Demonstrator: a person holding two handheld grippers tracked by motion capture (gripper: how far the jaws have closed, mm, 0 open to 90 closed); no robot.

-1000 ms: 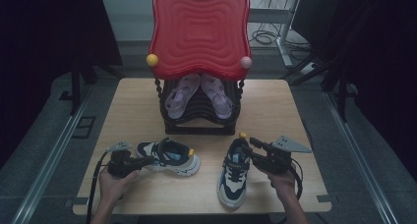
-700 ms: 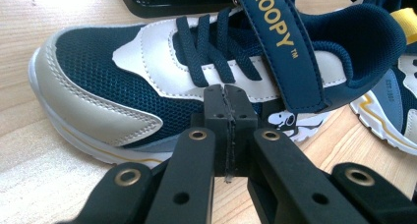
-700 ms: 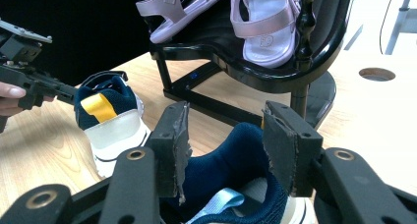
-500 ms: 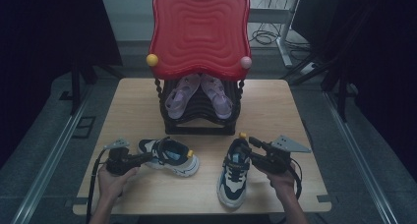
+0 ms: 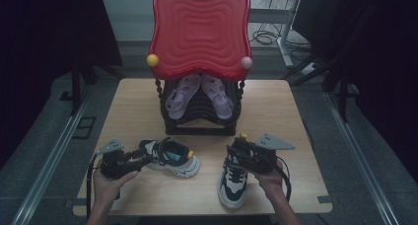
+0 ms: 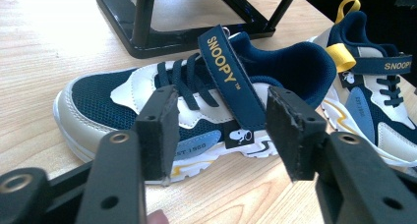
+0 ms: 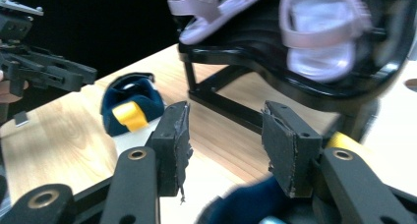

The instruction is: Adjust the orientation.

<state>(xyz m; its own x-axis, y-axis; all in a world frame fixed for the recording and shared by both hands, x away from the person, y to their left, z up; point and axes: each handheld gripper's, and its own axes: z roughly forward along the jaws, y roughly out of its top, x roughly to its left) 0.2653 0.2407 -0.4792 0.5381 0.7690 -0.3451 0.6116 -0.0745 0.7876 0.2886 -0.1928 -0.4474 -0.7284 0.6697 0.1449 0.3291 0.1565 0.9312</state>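
Note:
Two navy-and-white Snoopy sneakers lie on the wooden table [image 5: 276,106]. The left sneaker [image 5: 170,157] [image 6: 98,96] lies on its side, its strap raised. My left gripper [image 5: 140,159] [image 6: 219,116] is just short of it. Its jaws have just been opening and stand open, with nothing pressed between the pads. The right sneaker [image 5: 232,181] [image 6: 373,101] points toward the front edge. My right gripper [image 5: 236,151] [image 7: 223,135] hovers open over its heel, whose blurred navy collar [image 7: 246,202] lies low between the jaws.
A black shoe rack [image 5: 199,117] [image 7: 236,111] stands mid-table under a red wavy top [image 5: 199,32]. It holds a pair of lilac sandals [image 5: 177,94] [image 7: 319,37]. The right gripper view also shows the left sneaker's heel [image 7: 130,103] and the left gripper [image 7: 49,71].
The left gripper's jaws, shut at the left sneaker before, now stand apart and a little higher. The right gripper has slid left over the right sneaker's heel.

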